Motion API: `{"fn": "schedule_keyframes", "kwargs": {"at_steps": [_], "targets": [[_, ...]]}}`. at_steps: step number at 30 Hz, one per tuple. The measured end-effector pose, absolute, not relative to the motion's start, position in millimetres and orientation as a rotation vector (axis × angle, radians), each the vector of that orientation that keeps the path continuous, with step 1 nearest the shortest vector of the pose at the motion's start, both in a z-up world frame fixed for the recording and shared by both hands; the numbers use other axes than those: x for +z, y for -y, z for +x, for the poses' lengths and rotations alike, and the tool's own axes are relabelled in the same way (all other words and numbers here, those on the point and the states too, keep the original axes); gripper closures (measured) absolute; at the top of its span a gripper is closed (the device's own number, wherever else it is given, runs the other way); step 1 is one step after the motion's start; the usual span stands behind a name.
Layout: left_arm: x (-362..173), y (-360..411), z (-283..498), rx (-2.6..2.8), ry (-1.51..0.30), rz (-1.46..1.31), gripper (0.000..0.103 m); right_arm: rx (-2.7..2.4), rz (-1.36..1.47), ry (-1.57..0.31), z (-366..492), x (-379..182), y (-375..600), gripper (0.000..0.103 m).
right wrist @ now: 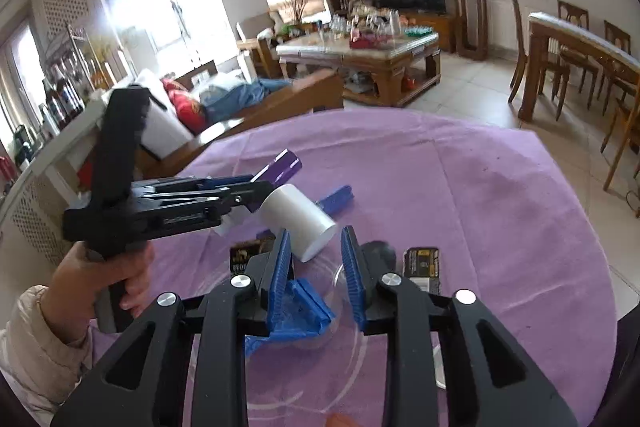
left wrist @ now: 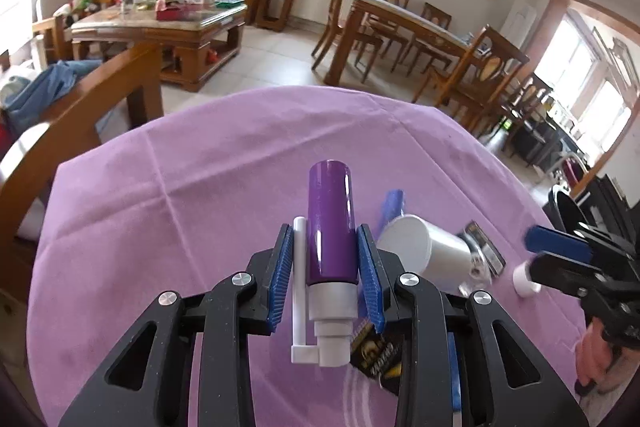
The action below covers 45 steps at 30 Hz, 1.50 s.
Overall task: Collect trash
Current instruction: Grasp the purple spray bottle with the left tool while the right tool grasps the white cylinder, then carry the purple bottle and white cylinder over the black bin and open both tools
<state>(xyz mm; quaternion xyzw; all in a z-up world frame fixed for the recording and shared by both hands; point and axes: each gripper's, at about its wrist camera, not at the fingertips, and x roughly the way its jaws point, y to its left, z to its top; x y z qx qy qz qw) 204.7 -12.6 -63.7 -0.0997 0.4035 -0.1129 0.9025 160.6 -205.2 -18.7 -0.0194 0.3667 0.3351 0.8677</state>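
Our left gripper [left wrist: 326, 267] pinches the purple spray bottle [left wrist: 331, 223] between its blue pads, lifted above the table with the purple cloth [left wrist: 200, 187]. Our right gripper [right wrist: 316, 267] is spread apart with nothing between the fingers, near the white cup [right wrist: 300, 221] lying on its side beside a dark wrapper [right wrist: 421, 263], toward the cloth's near edge

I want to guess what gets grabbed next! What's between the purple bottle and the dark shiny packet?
A white cup lies on its side between the purple bottle and the packet, seen in the left wrist view.
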Motion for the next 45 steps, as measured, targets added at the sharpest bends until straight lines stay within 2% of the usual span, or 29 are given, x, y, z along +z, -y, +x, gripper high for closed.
{"fn": "schedule_keyframes", "kwargs": {"at_steps": [1,2,3,9,10,11,13,19,20,21,22,27,35,40,45], "targets": [[-62.2,12.0,200.1,-0.236,-0.831,-0.214,0.071,0.71,-0.038,-0.772,163.2,-18.6,204.6,0.049],[-62.0,10.1,196.9,-0.235,-0.83,-0.22,0.071,0.713,-0.041,-0.771,167.9,-18.9,202.5,0.021],[-61.2,7.6,192.9,-0.231,-0.827,-0.229,0.071,0.711,-0.042,-0.765,173.6,-19.5,199.4,0.018],[-58.9,-27.2,175.6,-0.218,-0.81,-0.318,0.071,0.742,-0.096,-0.813,194.5,-35.4,166.8,0.019],[-60.6,-30.9,171.0,-0.22,-0.806,-0.324,0.071,0.742,-0.113,-0.814,194.5,-37.9,162.3,0.022],[-59.2,-33.5,167.5,-0.213,-0.799,-0.319,0.071,0.742,-0.136,-0.818,194.4,-40.9,155.7,0.031],[-56.1,-35.7,163.8,-0.217,-0.792,-0.315,0.071,0.723,-0.196,-0.83,196.8,-47.9,141.9,0.042],[-52.8,-37.6,157.3,-0.237,-0.771,-0.311,0.071,0.72,-0.183,-0.812,192.9,-46.6,142.0,0.043],[-53.0,-38.5,158.4,-0.241,-0.766,-0.311,0.071,0.717,-0.174,-0.809,192.0,-45.6,144.8,0.046],[-51.7,-37.0,157.1,-0.245,-0.762,-0.31,0.071,0.717,-0.161,-0.804,189.6,-44.3,148.4,0.06],[-52.8,-39.5,158.7,-0.249,-0.76,-0.31,0.071,0.718,-0.134,-0.798,187.5,-41.3,151.6,0.061],[-43.3,-25.0,149.5,-0.278,-0.739,-0.284,0.071,0.735,0.008,-0.735,174.8,-19.9,179.5,0.062],[-36.3,-4.7,143.1,-0.289,-0.746,-0.268,0.071,0.733,-0.025,-0.751,164.1,-22.9,184.6,0.063],[-39.7,3.3,143.7,-0.296,-0.766,-0.274,0.071,0.73,-0.048,-0.823,174.1,-39.1,169.5,0.06],[-45.0,0.1,144.4,-0.297,-0.777,-0.279,0.071,0.73,-0.076,-0.873,180.6,-59.7,150.6,0.063]]}}
